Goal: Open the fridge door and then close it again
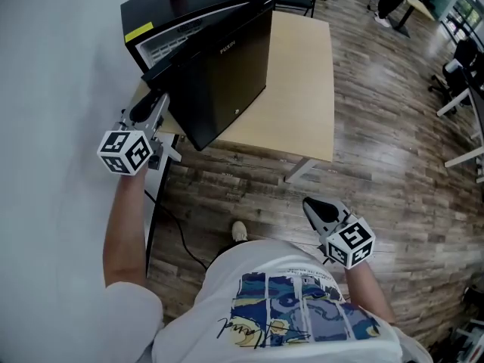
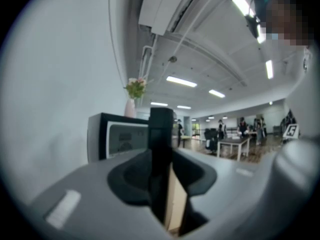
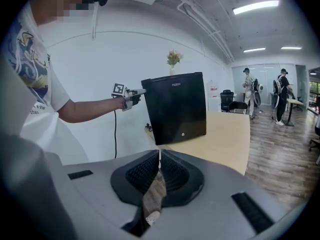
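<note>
- Black fridge [image 1: 189,17] is seen standing on the wooden tabletop [image 1: 302,89], with its door [image 1: 227,82] swung ajar.
- The door's free edge is taken between the jaws of the left claw [image 1: 156,106]; the jaws are held apart, with a gap left on one side.
- From that claw, the door panel lies at 2 o'clock.
- The right claw [image 1: 316,209] is closed on nothing and is held well apart, at 5 o'clock of the fridge.
</note>
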`<state>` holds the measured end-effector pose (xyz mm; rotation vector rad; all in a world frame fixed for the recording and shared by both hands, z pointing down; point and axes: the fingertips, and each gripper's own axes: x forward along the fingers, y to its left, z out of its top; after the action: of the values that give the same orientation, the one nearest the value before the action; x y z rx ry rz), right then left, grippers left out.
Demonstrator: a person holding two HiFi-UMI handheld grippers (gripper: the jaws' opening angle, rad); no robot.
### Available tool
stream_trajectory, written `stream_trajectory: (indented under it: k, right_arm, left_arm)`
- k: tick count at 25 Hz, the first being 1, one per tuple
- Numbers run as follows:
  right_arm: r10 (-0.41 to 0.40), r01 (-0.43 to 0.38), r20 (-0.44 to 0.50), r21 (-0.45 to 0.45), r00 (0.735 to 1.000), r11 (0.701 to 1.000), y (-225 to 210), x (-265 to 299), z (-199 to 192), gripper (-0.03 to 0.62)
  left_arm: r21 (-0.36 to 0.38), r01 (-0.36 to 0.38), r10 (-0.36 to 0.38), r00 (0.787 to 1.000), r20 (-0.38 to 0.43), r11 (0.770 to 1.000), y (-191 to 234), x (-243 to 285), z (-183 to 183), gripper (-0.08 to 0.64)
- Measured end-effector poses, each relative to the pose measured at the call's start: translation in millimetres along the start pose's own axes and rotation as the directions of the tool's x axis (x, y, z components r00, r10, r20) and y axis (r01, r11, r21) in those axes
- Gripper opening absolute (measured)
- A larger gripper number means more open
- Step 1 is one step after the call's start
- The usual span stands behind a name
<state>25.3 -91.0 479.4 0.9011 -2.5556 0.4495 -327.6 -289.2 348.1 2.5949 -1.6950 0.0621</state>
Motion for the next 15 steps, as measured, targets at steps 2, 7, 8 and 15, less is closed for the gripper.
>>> stream_trajectory:
  k: [2,7,8,15]
  right_arm:
    - [0.004,-0.004,0.006,0.002,1.000,1.000,-3,-10,-5,0.017]
    - [0.006,-0.006,0.008,0.011,1.000,1.000,-16,-40,-20,0.017]
    - [0.006,-0.006,0.008,0.014,1.000,1.000,-19,-47,-24,0.017]
    - [0.015,-0.015,0.012,0.020,1.000,1.000,-37,-87,-45,0.017]
  left_arm:
    - [0.003,-0.022,0.022,1.000,0.000,1.000,-10,-3,-1,0.137]
    - [0.006,-0.078,0.078,0.997,0.010,0.997,-38,-8,-2,0.135]
    - [0.006,-0.088,0.088,0.996,0.010,0.996,-44,-8,-2,0.135]
    - [0.000,-0.157,0.157,0.987,0.015,0.988,-94,-12,-3,0.130]
